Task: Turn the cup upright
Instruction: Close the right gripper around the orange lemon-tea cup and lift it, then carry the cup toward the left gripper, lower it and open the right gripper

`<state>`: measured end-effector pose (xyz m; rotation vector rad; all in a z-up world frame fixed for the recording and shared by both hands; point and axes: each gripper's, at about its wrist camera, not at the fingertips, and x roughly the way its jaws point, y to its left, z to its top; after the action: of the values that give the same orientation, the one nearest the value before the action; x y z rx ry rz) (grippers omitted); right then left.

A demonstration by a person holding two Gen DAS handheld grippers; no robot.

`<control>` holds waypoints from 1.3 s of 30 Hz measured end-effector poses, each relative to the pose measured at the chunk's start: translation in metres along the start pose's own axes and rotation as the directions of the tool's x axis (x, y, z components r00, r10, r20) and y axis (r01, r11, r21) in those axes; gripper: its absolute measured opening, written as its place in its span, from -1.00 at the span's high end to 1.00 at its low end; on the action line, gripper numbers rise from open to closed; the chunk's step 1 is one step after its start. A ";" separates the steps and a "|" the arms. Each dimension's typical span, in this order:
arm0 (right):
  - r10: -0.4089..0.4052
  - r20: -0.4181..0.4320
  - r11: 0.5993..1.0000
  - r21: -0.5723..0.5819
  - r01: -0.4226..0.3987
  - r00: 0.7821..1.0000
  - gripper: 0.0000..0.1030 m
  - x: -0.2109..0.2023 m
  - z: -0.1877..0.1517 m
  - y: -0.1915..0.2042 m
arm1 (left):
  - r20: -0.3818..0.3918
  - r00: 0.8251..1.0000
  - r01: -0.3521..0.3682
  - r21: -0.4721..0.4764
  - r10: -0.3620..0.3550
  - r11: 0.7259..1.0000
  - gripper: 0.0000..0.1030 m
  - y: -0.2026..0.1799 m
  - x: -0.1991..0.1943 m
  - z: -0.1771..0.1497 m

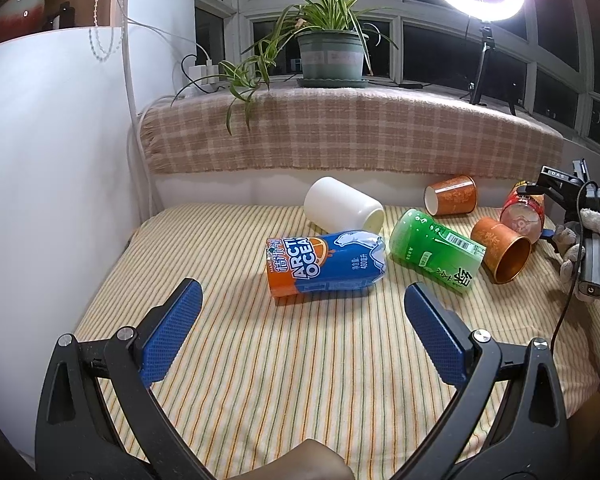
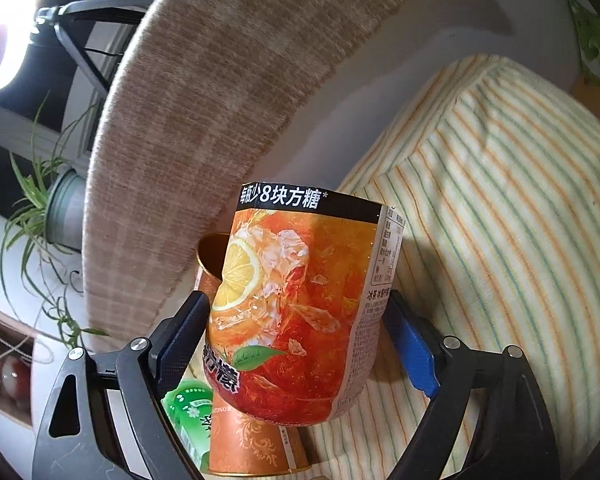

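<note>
Left wrist view: left gripper [image 1: 302, 312] spread wide, grasping nothing, above the striped cloth [image 1: 260, 380]. Blue cup [image 1: 326, 266] at 12 o'clock, on its side, reads "ARCTIC OCEAN". Green cup [image 1: 434, 250] at 1 o'clock, also lying. Neither righted yet.

Right wrist view: right gripper [image 2: 298, 344] clenched on the iced-tea cup [image 2: 300, 312], tilted, apparently mid-flip; label reads "8块方糖". An orange patterned cup [image 2: 252, 444] lies at 7 o'clock.
</note>
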<state>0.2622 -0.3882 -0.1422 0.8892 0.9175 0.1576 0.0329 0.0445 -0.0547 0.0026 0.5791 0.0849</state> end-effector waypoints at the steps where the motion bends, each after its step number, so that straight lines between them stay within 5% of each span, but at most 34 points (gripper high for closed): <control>1: 0.002 0.006 1.000 -0.008 -0.002 1.000 -0.69 -0.004 0.001 0.000 | 0.001 1.000 0.001 0.001 -0.001 1.000 -0.99 0.000 -0.001 0.000; 17: 0.099 0.004 0.974 -0.207 -0.096 0.995 -0.69 -0.070 -0.040 0.051 | 0.034 0.999 0.002 -0.010 -0.001 1.000 -0.99 0.004 -0.025 0.000; 28: 0.156 -0.138 0.924 -0.329 -0.194 0.978 -0.69 -0.080 -0.100 0.090 | 0.040 0.999 -0.019 -0.032 0.020 0.999 -0.99 0.016 -0.042 -0.004; 39: 0.124 -0.285 0.875 -0.420 -0.241 0.950 -0.69 -0.067 -0.157 0.115 | 0.027 0.999 -0.018 -0.055 0.019 0.998 -0.99 0.025 -0.049 -0.008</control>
<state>0.1303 -0.2514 -0.0626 0.5238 0.9744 0.6374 -0.0146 0.0658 -0.0338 -0.0439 0.5492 0.1186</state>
